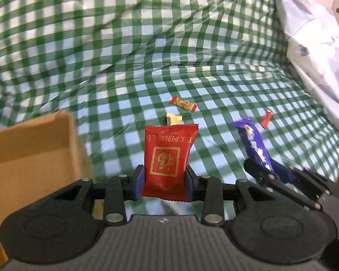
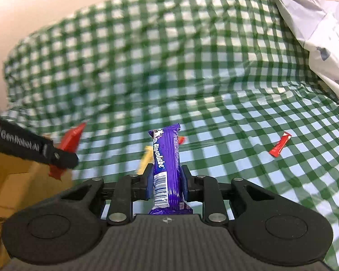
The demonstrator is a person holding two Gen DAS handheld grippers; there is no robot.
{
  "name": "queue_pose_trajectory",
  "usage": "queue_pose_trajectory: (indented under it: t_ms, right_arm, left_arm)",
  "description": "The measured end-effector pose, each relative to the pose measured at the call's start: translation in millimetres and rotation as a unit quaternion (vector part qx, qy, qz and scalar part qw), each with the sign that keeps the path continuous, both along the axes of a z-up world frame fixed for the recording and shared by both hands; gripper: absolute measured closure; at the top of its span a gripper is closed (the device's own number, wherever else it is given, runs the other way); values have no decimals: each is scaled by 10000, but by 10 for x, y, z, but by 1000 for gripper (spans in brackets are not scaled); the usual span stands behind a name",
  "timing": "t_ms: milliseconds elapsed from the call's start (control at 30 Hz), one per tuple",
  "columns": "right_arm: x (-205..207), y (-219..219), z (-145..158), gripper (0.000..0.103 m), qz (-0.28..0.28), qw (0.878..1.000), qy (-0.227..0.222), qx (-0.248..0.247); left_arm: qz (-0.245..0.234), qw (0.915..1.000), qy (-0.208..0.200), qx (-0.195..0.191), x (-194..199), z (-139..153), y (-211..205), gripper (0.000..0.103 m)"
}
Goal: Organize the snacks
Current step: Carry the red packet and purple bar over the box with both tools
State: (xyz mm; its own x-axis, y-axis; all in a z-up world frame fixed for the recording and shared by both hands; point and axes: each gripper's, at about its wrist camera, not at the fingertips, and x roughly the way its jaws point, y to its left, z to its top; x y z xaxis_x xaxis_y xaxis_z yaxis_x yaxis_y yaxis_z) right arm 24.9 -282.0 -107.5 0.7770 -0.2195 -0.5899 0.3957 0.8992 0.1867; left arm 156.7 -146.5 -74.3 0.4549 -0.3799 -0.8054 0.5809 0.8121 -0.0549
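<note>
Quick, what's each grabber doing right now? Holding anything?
Left gripper: closed on the red snack packet.
Right gripper: closed on the purple candy roll.

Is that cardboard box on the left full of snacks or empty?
Cannot tell. Only part of the cardboard box shows: its open top and a bare brown inner wall. Its bottom is hidden behind the left tongs.

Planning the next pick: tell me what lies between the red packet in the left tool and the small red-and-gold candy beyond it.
One small yellow candy, just past the red packet, short of the red-and-gold candy; left wrist view.
</note>
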Motion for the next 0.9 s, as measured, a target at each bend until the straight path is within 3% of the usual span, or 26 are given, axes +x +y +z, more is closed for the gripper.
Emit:
queue_pose_trajectory:
  t_ms: [200,533,700,900]
  right_arm:
    - [-456,734,383,77,502,9982,-124,292]
    - [-952,2013,619,77,1655,9856,85,332]
    - [-1091,2455,708,77,1980,9799,167,190]
    - [-1256,2737,809,77,2090,9778,156,-51]
  left_arm:
    - [364,9992,-15,150,-625,283,829,62]
    - [1312,9910,-56,271,-1328,470,2303,62]
    - [1533,9879,-154,146,-1614,509,2736,62]
    - [1625,9863,-247,-105,-1827,547,2974,62]
